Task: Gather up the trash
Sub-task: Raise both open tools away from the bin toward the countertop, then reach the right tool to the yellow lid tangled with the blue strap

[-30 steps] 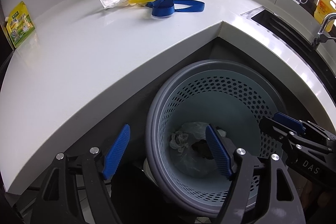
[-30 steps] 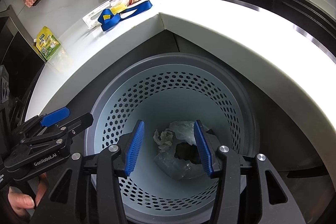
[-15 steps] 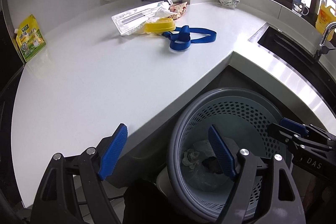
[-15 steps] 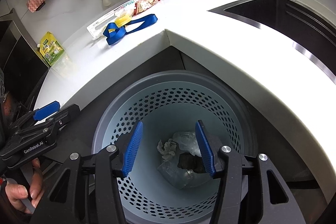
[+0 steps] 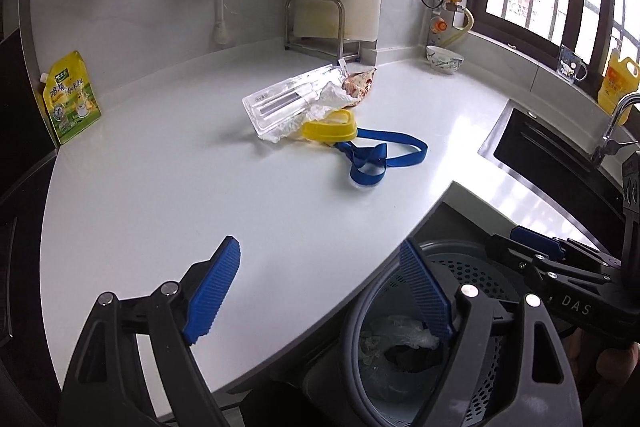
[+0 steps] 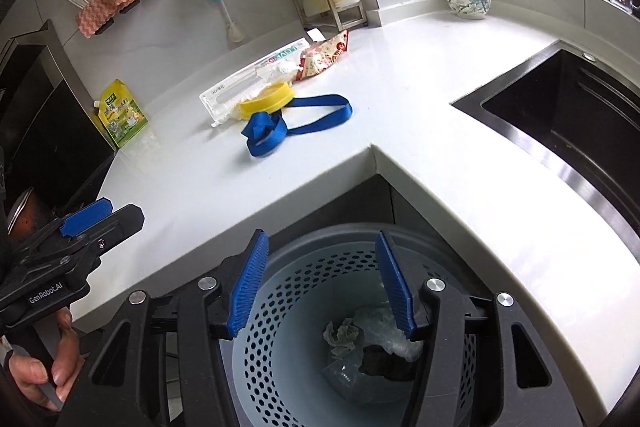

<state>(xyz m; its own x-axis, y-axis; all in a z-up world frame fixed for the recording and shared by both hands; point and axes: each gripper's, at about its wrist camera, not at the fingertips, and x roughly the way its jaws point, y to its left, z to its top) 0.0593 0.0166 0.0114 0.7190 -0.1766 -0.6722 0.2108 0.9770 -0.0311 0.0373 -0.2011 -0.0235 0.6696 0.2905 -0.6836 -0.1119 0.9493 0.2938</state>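
A pile of trash lies on the white counter [image 5: 160, 187]: a blue strap [image 5: 374, 157], a yellow lid [image 5: 330, 129], a clear plastic package [image 5: 288, 101] with crumpled tissue, and a red snack wrapper [image 5: 360, 83]. The strap [image 6: 280, 127], lid [image 6: 266, 103] and wrapper [image 6: 324, 57] also show in the right wrist view. A perforated blue-grey bin [image 6: 304, 331] stands below the counter corner with crumpled plastic and dark scraps [image 6: 376, 347] inside. My left gripper [image 5: 320, 291] is open and empty above the counter edge. My right gripper [image 6: 320, 283] is open and empty above the bin.
A yellow-green pouch [image 5: 70, 99] leans at the counter's left end. A metal rack [image 5: 316, 23] and a bowl [image 5: 444, 59] stand at the back. A dark sink [image 6: 568, 115] with a tap [image 5: 616, 123] is on the right. Cloths hang on the wall rail.
Both grippers have risen away from the bin and tilted up toward the counter. The trash pile now sits nearer the middle of both views. Both stay open and empty.
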